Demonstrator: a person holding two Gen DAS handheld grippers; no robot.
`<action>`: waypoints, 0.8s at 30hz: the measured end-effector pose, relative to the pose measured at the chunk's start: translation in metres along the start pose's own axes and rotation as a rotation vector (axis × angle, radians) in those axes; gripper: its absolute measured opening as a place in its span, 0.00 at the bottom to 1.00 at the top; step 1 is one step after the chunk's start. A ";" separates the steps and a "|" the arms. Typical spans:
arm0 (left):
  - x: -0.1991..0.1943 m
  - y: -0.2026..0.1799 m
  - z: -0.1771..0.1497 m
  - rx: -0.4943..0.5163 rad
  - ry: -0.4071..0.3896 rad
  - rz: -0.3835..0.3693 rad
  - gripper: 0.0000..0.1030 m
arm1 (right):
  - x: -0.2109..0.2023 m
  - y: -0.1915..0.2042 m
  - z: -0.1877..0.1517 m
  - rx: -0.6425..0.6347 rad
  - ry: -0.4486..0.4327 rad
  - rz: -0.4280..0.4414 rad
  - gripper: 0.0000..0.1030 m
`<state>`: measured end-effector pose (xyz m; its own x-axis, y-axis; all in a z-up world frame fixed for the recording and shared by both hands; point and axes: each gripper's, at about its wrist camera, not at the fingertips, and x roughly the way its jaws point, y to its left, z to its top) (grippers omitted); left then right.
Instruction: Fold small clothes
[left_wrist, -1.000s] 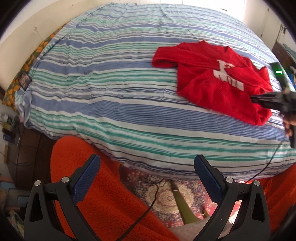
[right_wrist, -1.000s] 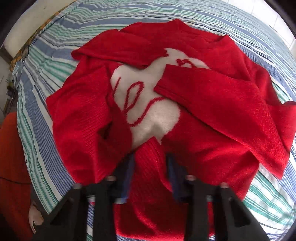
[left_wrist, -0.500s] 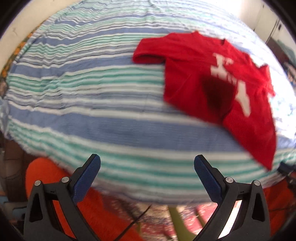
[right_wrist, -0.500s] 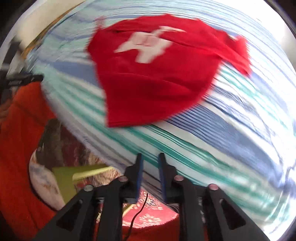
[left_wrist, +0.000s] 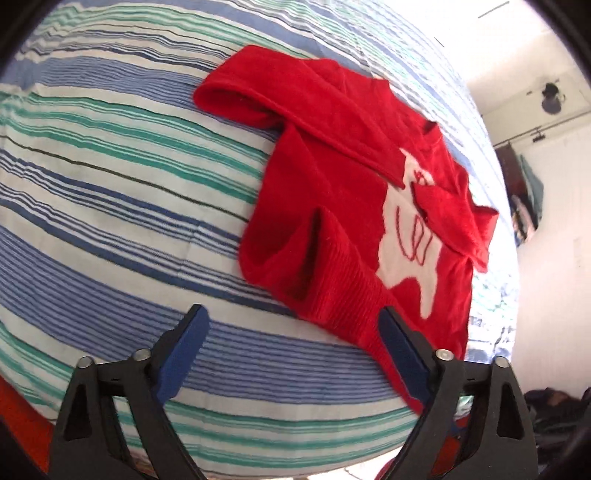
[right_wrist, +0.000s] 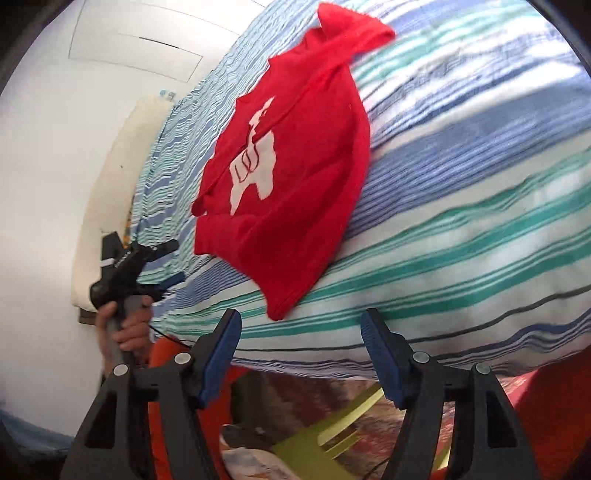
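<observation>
Bed (left_wrist: 110, 206) fills most of both views, covered w/ a blue, green & white striped sheet; it carries the only garment. White wall (right_wrist: 48, 155) runs along the bed's far left side in the right-wrist view, w/ a cream pillow (right_wrist: 107, 206) pushed against it. Below the near edge of the bed: orange fabric (right_wrist: 173, 354), a patterned rug (right_wrist: 295, 402) and a lime-green flat object (right_wrist: 332, 432) lying on it. Nothing lies betw. either tool and the garment; bare sheet only.

Red sweater (left_wrist: 332, 206) lies on the bed near its near edge, partly folded: both sleeves are turned in across the chest, partly covering a white patch w/ red stitching. One ridge of cloth stands up near the ribbed hem. In the right-wrist view the hem corner reaches down toward the mattress edge.

Left hand-held gripper (left_wrist: 291, 332): jaws wide, having just closed a little, nothing betw. them; its right blue pad overlaps the sweater's hem corner in view, contact can't be told. The person's hand (right_wrist: 129, 325) holds its handle, seen at left of the right-wrist view.

Right hand-held gripper (right_wrist: 301, 332): jaws have just been opening, now fairly wide & empty, sitting at the bed's near edge just below the sweater's corner.
</observation>
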<state>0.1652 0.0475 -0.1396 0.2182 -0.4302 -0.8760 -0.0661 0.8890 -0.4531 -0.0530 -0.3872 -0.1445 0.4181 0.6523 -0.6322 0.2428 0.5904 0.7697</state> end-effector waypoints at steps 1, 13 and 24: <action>0.002 0.000 0.004 -0.012 -0.004 -0.010 0.83 | 0.001 0.000 0.001 0.009 -0.002 0.017 0.66; 0.011 -0.028 0.011 0.113 0.062 0.043 0.55 | 0.026 0.005 -0.004 0.032 0.007 0.087 0.66; 0.024 -0.036 0.016 0.165 0.103 0.044 0.43 | 0.031 0.006 -0.003 0.037 0.005 0.101 0.66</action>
<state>0.1881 0.0074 -0.1416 0.1168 -0.3968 -0.9104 0.0889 0.9172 -0.3883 -0.0411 -0.3626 -0.1596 0.4376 0.7103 -0.5514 0.2314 0.5037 0.8323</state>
